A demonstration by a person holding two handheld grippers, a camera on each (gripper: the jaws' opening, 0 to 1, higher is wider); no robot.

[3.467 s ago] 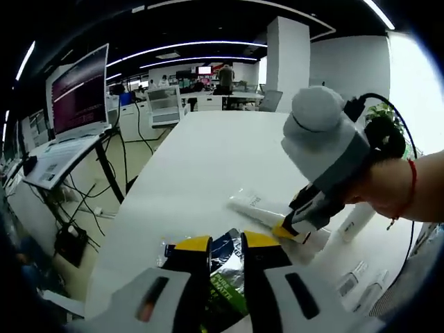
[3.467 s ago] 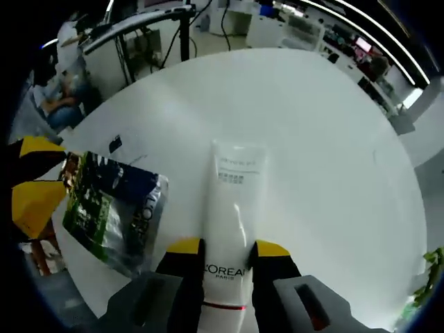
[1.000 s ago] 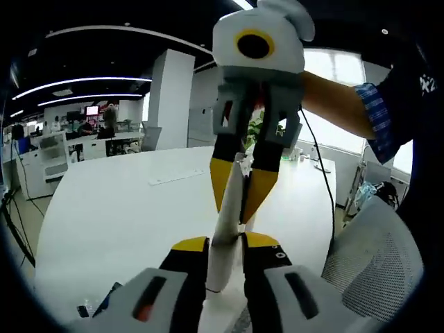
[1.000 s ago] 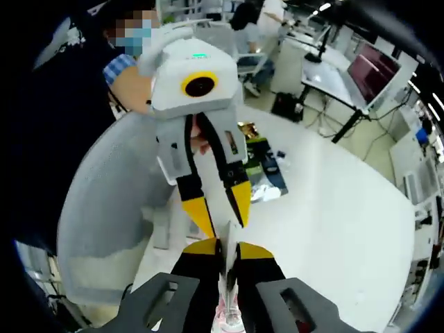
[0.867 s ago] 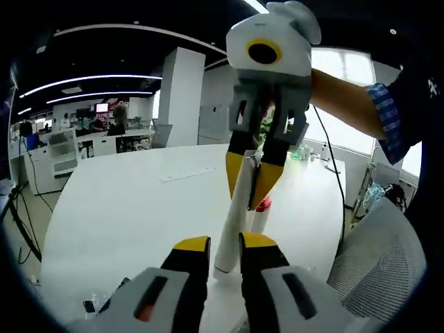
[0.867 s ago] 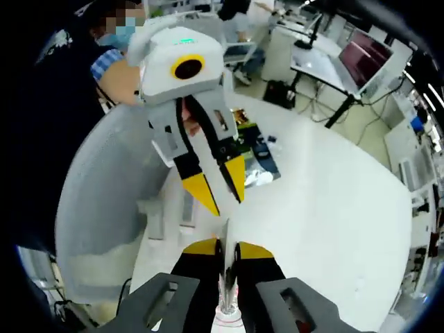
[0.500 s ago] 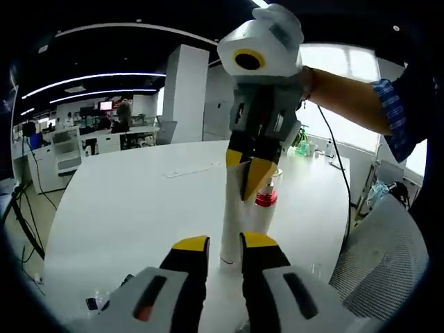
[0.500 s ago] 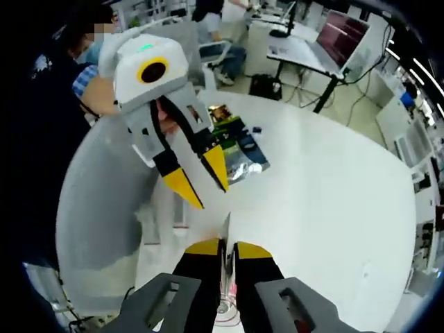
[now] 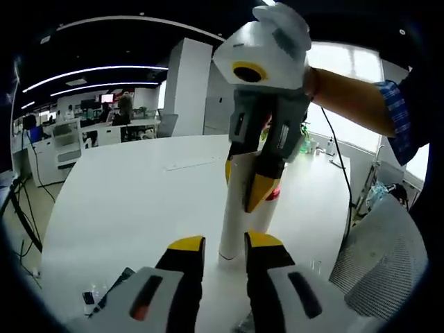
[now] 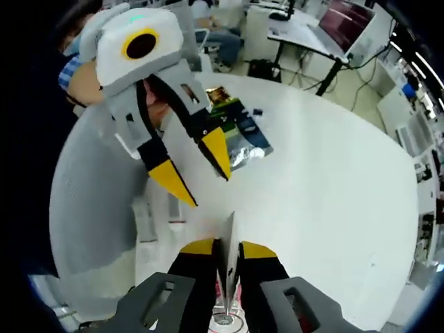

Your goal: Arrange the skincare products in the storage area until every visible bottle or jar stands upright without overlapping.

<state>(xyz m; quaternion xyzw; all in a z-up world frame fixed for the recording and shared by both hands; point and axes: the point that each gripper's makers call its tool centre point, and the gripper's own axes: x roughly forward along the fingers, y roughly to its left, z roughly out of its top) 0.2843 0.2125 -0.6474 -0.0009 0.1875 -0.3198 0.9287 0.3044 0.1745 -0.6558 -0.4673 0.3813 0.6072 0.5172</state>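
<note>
A white tube (image 9: 234, 208) stands upright, cap down, on the white table (image 9: 125, 201); its base seems to touch the top. My right gripper (image 9: 243, 184) comes down from above and is shut on the tube's flat crimped end (image 10: 229, 229). My left gripper (image 9: 223, 244) is open, with a jaw on either side of the tube's base and a gap to each. In the right gripper view the left gripper (image 10: 206, 186) shows its jaws spread. A white bottle with a red cap (image 9: 266, 211) stands upright just behind the tube.
A green and black sachet (image 10: 239, 135) lies flat on the table (image 10: 326, 180) beyond the left gripper; its dark edge (image 9: 111, 288) shows at my lower left. A grey mesh chair (image 9: 381, 263) stands at the table's edge. A person's sleeve (image 9: 388, 114) reaches in.
The tube, lying flat 3.5 s ago, now stands upright in the right gripper. In the last second the left gripper let go of the tube and drew back a little.
</note>
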